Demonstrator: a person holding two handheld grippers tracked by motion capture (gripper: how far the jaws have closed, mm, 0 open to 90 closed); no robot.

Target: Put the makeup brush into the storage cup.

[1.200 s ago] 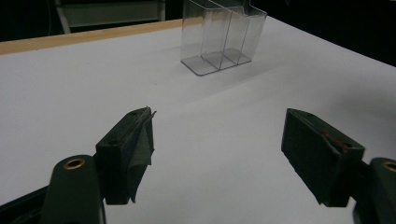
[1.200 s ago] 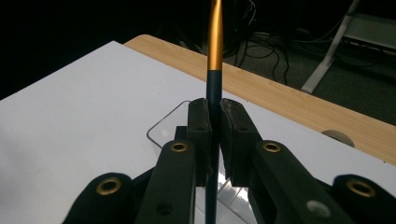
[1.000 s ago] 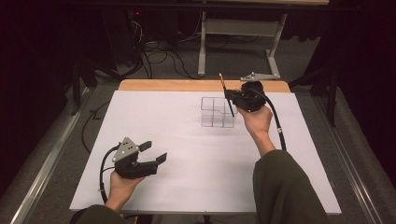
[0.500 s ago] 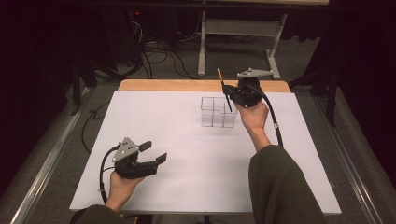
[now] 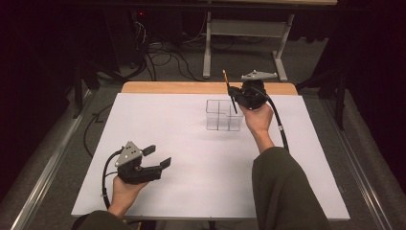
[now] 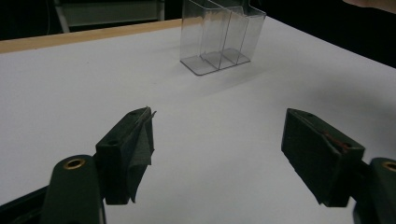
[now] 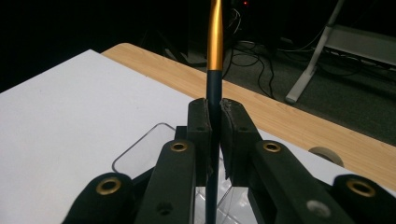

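Right gripper (image 5: 233,92) at upper centre-right of the high view, jaws pinched on a pen (image 5: 230,91) with dark barrel and gold top, held near upright over the clear divided organizer (image 5: 221,116). Left gripper (image 5: 158,156) at lower left, jaws spread wide, hovering low over the white table (image 5: 158,120), nothing between them

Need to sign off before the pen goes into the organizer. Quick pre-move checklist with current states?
1. Right gripper shut on the pen: ok.
2. Pen roughly upright in the grip, gold end up: ok, slight tilt in high view.
3. Pen's lower end above the clear compartment organizer: ok; exact compartment cannot tell.
4. Organizer upright on the white table cover: ok.
5. Compartments empty: ok in left gripper view.
6. Left gripper open, well away from the organizer: ok.
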